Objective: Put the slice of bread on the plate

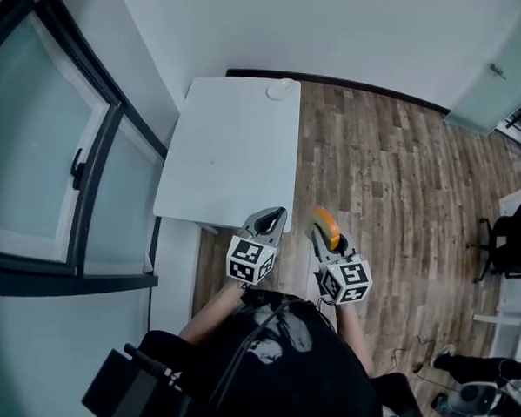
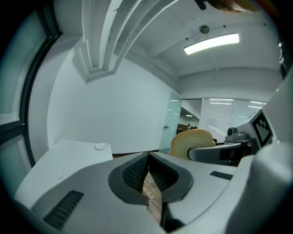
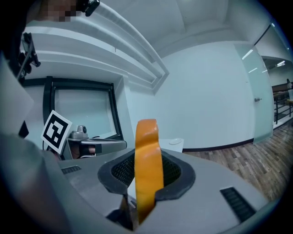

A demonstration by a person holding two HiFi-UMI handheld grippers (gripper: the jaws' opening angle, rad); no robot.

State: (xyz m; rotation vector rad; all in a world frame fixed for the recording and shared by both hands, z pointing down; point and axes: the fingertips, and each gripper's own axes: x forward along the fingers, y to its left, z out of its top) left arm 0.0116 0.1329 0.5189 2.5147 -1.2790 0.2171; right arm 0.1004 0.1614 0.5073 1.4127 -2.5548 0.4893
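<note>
The right gripper (image 1: 322, 233) had its jaws narrowly apart and clamped on the bread (image 3: 147, 155), held upright on edge, near the person and short of the table (image 1: 229, 149). The left gripper (image 1: 269, 218) had its jaws together with nothing between them. The right gripper view showed only the orange crust, the left gripper view the slice's pale face, and the head view the plate (image 1: 284, 89) at the table's far end.
</note>
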